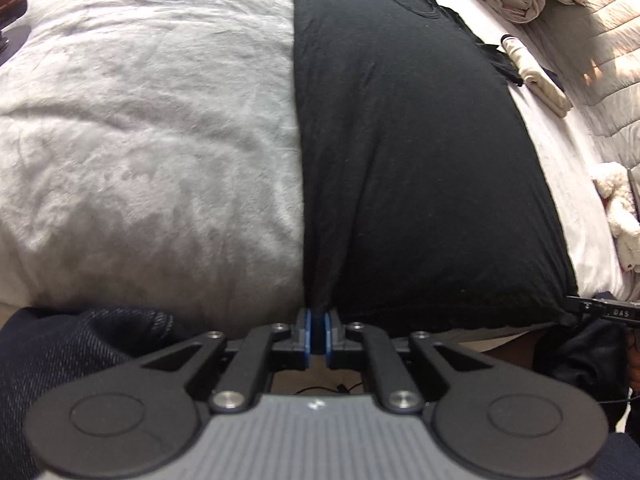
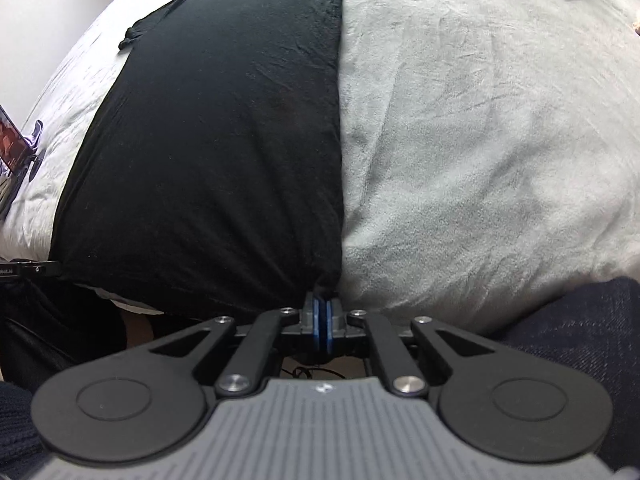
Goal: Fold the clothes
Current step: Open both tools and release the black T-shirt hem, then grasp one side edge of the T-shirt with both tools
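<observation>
A: Where's the shirt [image 1: 400, 160]?
B: Flat on the blanket [image 1: 140, 140]. Left gripper [image 1: 319, 320] and right gripper [image 2: 322, 312] each pinch a hem corner.
A: Tips?
B: Lift level, hem taut.

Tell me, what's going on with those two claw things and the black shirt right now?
Left gripper shut on black shirt hem corner. Right gripper shut on the opposite corner. Shirt flat on grey blanket. Nothing in the way.
</observation>
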